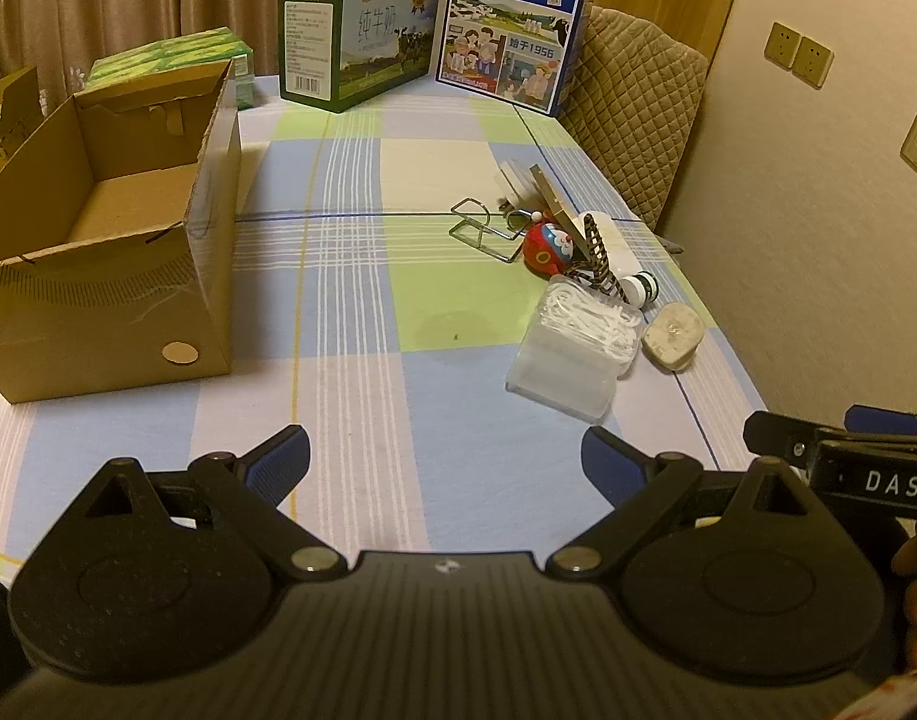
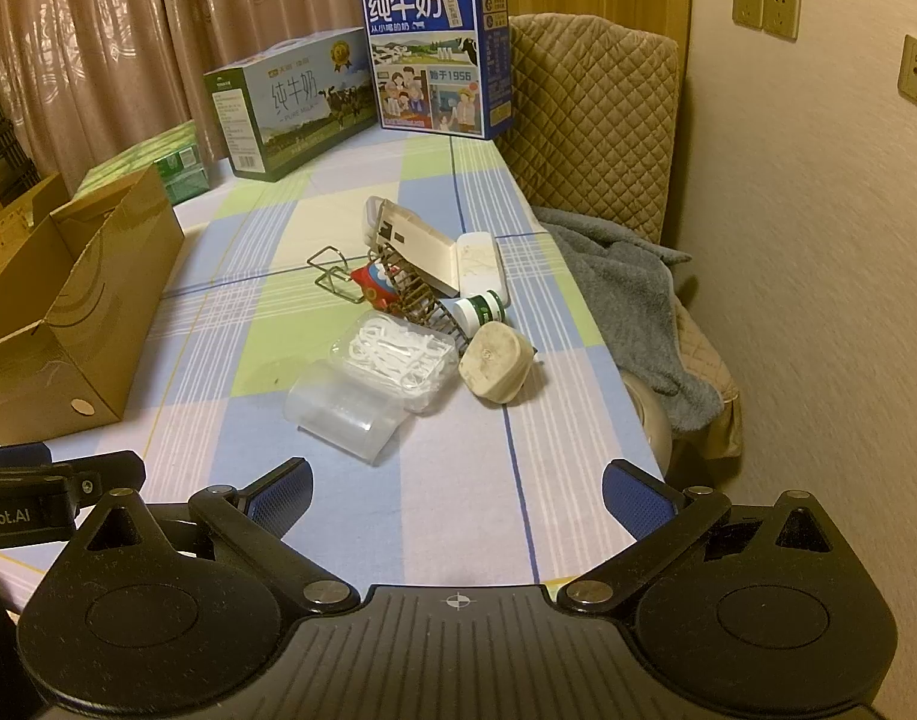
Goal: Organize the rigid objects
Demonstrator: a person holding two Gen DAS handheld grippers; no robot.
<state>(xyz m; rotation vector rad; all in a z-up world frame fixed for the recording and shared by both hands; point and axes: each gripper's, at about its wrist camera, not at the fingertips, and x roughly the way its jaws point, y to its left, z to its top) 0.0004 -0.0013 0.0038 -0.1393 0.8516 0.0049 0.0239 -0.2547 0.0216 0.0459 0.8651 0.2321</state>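
A pile of small objects lies on the checked tablecloth: a clear plastic box of white floss picks [image 1: 578, 333] [image 2: 374, 372], a beige plug adapter [image 1: 673, 336] [image 2: 496, 369], a white bottle with a green-banded cap [image 1: 623, 264] [image 2: 481, 276], a red round toy [image 1: 547, 246] [image 2: 374, 285], a wire holder [image 1: 476, 228] [image 2: 332, 273] and a dark model tower [image 2: 416, 294]. An open cardboard box [image 1: 98, 252] [image 2: 68, 312] stands to the left with nothing visible inside. My left gripper [image 1: 446, 462] is open, short of the pile. My right gripper [image 2: 458, 495] is open too, nothing between its fingers.
Two milk cartons, green [image 1: 353, 39] [image 2: 290, 99] and blue [image 1: 512, 24] [image 2: 437, 54], stand at the table's far end, with green packs [image 1: 176, 54] beside the cardboard box. A quilted chair [image 2: 590, 120] with a grey towel [image 2: 632, 300] sits at the right edge, by the wall.
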